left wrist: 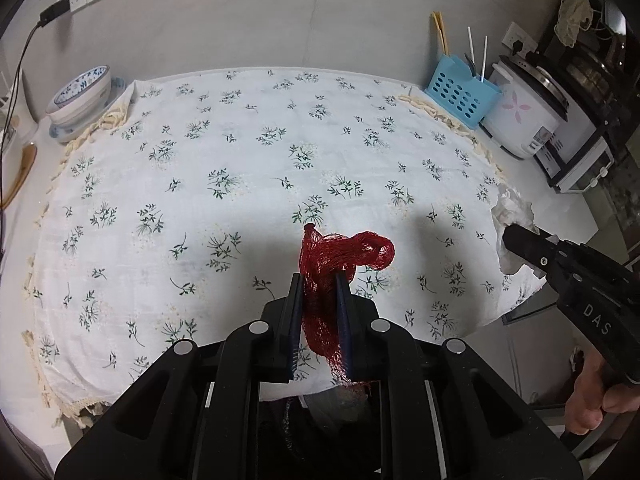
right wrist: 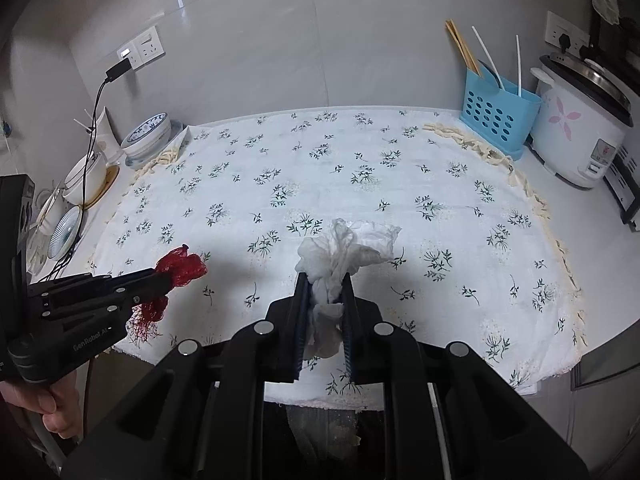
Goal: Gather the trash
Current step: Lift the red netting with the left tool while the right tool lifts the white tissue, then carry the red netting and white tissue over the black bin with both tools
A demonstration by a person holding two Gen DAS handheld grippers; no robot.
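My left gripper [left wrist: 319, 280] is shut on a red mesh net bag [left wrist: 340, 256] and holds it above the front of the flowered tablecloth [left wrist: 240, 152]. It also shows at the left of the right wrist view [right wrist: 162, 276] with the red net [right wrist: 180, 268]. My right gripper [right wrist: 326, 280] is shut on a crumpled white paper tissue [right wrist: 344, 248], held over the cloth's front edge. In the left wrist view the right gripper [left wrist: 510, 236] and its tissue [left wrist: 512, 208] are at the right edge of the table.
Stacked blue-patterned bowls [left wrist: 80, 92] stand at the back left, with more dishes [right wrist: 84, 176] and a charger cable [right wrist: 96, 120]. A blue utensil holder [right wrist: 496, 112] and a white rice cooker [right wrist: 580, 128] stand at the back right. A dark opening [right wrist: 320, 432] lies below the table's front edge.
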